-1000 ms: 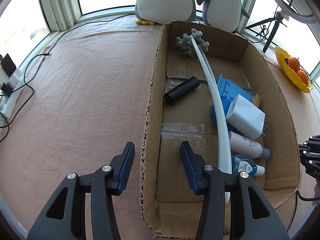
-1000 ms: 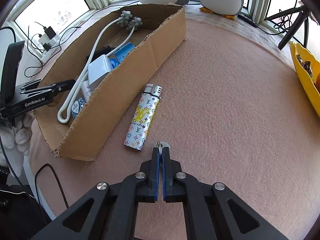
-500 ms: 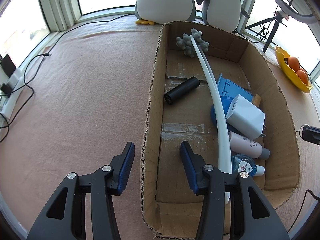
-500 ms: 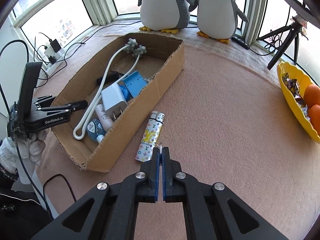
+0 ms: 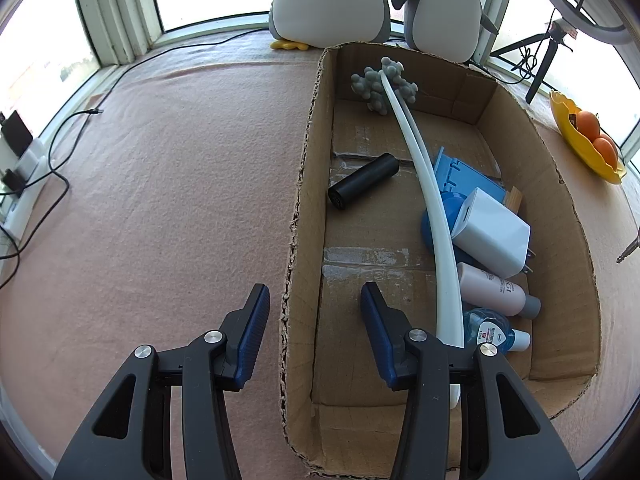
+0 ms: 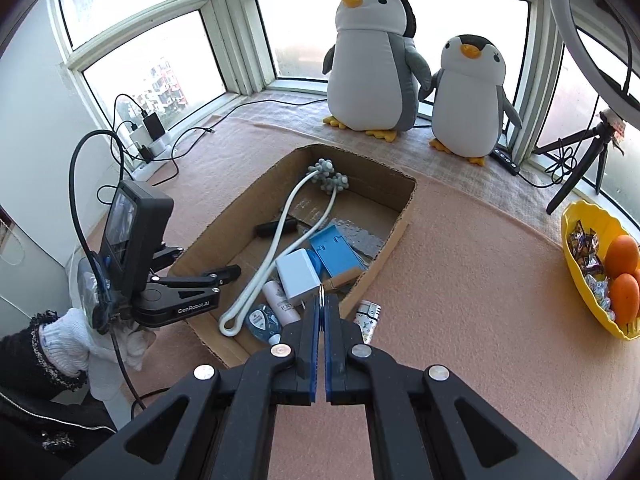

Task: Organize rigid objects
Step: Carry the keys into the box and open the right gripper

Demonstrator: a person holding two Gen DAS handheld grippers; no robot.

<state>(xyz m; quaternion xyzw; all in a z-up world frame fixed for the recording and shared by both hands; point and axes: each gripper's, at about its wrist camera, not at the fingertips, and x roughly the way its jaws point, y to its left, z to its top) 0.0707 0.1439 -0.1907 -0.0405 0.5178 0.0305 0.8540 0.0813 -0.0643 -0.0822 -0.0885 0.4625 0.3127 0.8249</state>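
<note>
An open cardboard box (image 5: pixel 560 184) lies on the pink cloth. Inside are a white massager with grey knobs (image 5: pixel 428 200), a black cylinder (image 5: pixel 362 180), a blue case (image 5: pixel 460 172), a white charger (image 5: pixel 492 236), a pink bottle (image 5: pixel 492 290) and a blue bottle (image 5: pixel 488 330). My left gripper (image 5: pixel 314 290) stands open, one finger on each side of the box's left wall, pads clear of it. My right gripper (image 6: pixel 321 300) is shut on a small silver metal ring (image 6: pixel 321 290), held above the box's near right corner. A patterned lighter (image 6: pixel 369 316) lies on the cloth beside the box, partly hidden by a finger.
Two plush penguins (image 6: pixel 372 60) stand at the window behind the box. A yellow bowl (image 6: pixel 580 280) with oranges and sweets sits at the right, a tripod (image 6: pixel 580 160) behind it. Cables and a power strip (image 6: pixel 148 140) lie at the left. A gloved hand (image 6: pixel 68 344) holds the left gripper.
My right gripper has risen from the cloth with the ring and tilted up, so the lighter now sits beneath its fingers. The left gripper has stayed put.
</note>
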